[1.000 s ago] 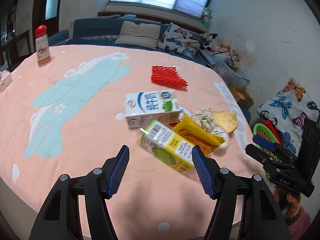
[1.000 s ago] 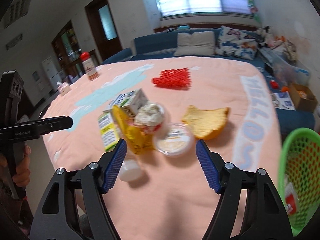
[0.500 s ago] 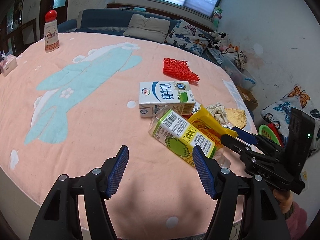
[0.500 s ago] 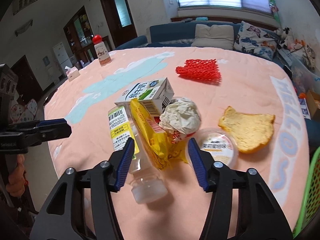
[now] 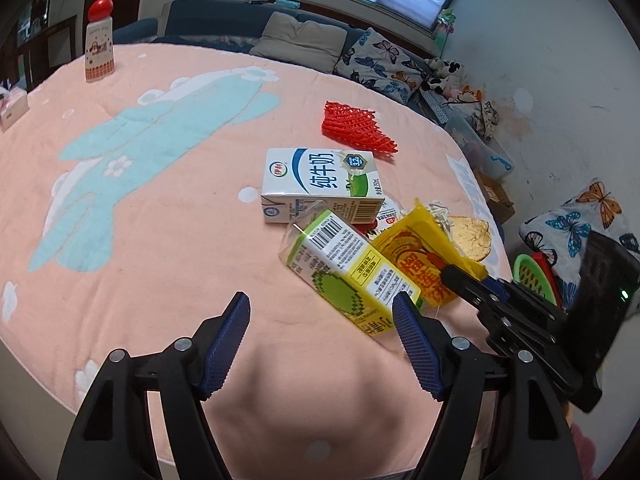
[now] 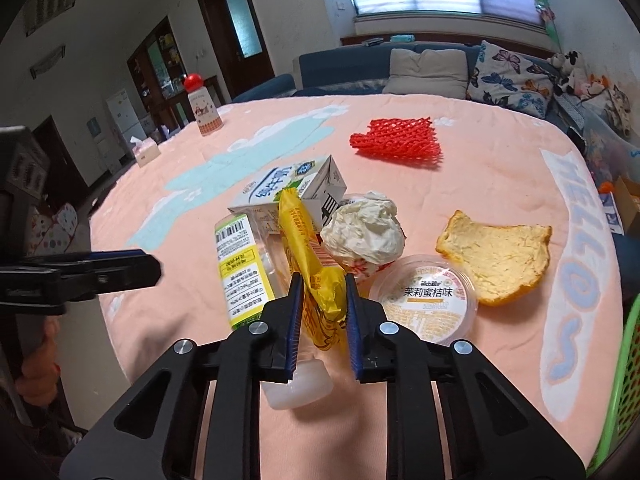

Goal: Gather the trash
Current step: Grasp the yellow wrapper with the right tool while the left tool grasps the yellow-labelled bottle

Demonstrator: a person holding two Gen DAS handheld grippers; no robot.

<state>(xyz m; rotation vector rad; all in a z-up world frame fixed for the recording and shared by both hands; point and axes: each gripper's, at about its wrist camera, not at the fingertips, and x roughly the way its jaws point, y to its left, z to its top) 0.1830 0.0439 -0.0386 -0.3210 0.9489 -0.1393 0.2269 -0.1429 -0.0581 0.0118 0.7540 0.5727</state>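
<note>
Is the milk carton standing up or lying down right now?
Lying down. The milk carton rests on a broad side on the tablecloth, its printed face turned upward, beside the bottle.

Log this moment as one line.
right gripper: shut on yellow wrapper | left gripper: open, empty | green basket: beside table

A green mesh basket [image 6: 624, 380] is cut off by the right edge of the right wrist view; only its rim and part of one wall show. In the left wrist view it [image 5: 534, 276] sits mostly behind the right gripper [image 5: 466, 276]. A clear bottle [image 6: 244, 268] lies partly under the yellow wrapper [image 6: 316, 276], its cap end hidden behind the gripper fingers [image 6: 294, 320]. A crumpled tissue [image 6: 364, 232] covers most of the cup beneath it. The label print on the far red-capped bottle [image 5: 99, 42] is too small to read.
</note>
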